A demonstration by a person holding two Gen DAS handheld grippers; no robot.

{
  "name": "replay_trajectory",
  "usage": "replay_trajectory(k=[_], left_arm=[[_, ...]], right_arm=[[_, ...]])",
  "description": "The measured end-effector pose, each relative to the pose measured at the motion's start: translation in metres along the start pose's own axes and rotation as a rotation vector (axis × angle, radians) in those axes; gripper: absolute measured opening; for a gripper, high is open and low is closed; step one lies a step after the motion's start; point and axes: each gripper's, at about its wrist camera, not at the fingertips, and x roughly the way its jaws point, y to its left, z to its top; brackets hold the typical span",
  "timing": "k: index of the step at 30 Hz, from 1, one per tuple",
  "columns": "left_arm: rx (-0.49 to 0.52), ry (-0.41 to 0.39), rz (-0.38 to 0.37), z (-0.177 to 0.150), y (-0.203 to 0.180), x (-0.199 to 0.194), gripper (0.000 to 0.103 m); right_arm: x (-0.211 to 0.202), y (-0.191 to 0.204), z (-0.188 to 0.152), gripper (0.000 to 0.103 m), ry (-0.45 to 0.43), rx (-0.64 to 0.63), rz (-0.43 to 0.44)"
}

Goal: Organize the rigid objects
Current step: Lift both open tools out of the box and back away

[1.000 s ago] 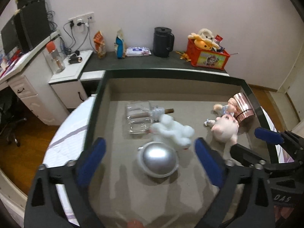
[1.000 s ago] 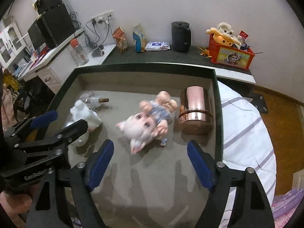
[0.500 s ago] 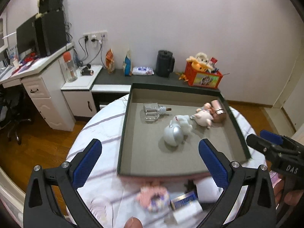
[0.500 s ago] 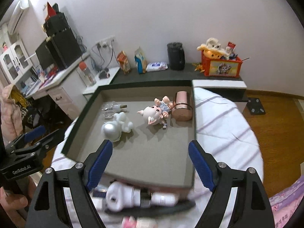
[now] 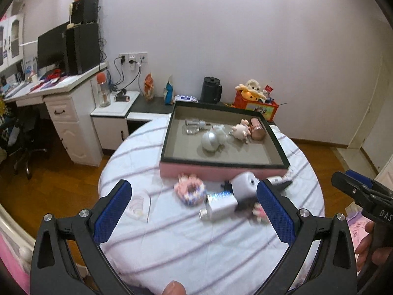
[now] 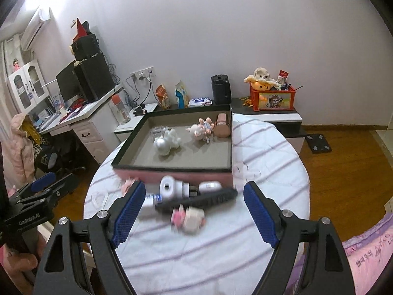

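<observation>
Both tongs, left (image 5: 194,209) and right (image 6: 194,215), are drawn back from the tray (image 5: 222,163); both are released, nothing grasped.

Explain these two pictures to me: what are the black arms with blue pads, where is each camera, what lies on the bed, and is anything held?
No machine here: a person holds two hand grippers, each carrying a forward-looking camera. One picture looks along the left gripper, the other along the right gripper. Both stand open and hold nothing. On the striped bedspread sits a tray with a silver ball, a pig figurine, a pink cylinder and a glass bottle. Loose items lie before it, including a white device and a black comb.
</observation>
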Motion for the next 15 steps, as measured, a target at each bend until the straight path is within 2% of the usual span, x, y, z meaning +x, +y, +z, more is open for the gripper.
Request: replay_trajectory(k=[6,15], left_arm=[[-0.001,0.023,0.016,-0.029,-0.005,-0.018,0.103],[0.024,0.055,0.019,-0.054,-0.012,-0.024,0.103]], right_arm=[[-0.029,0.005,-0.027,0.083,-0.016,-0.027,0.001],[-0.032,0.016,-0.045,0.084,0.008,-0.059,0.02]])
